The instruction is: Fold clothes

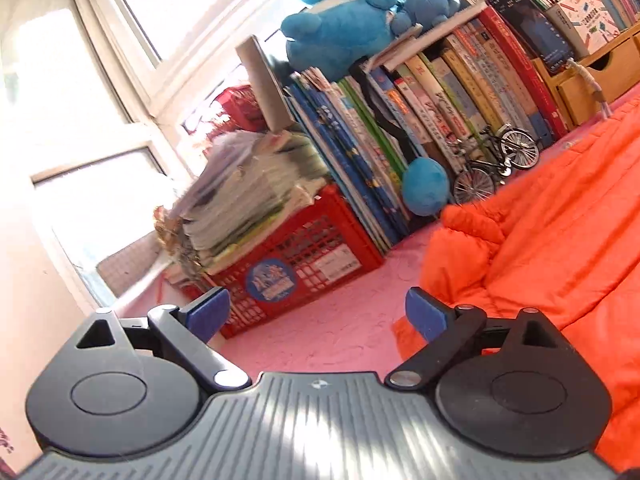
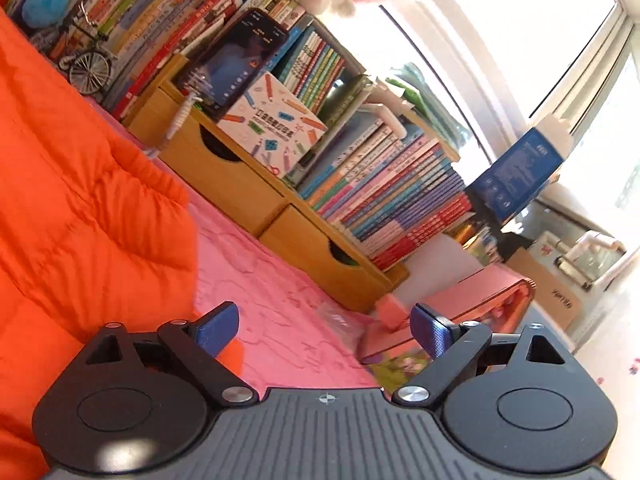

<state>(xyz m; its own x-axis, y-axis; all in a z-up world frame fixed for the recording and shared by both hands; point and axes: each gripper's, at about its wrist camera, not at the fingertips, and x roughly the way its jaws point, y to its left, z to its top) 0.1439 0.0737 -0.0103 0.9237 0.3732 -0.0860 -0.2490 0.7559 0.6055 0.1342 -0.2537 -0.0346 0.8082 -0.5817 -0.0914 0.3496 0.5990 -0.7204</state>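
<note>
Orange quilted jacket (image 1: 560, 208) lies spread on pink textured mat (image 1: 328, 320) before the bookshelf; left gripper (image 1: 318, 316) and right gripper (image 2: 326, 332) both spread, empty, beside its edges.

One orange garment (image 1: 560, 208), two grippers (image 1: 318, 316) (image 2: 326, 330).

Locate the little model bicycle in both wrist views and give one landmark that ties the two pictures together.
Left wrist view: the model bicycle stands right of centre, in front of the row of books, just beyond the orange garment.
Right wrist view: the model bicycle is at the upper left, above the orange garment.
Shared landmark: the dark phone propped against the books.
</note>
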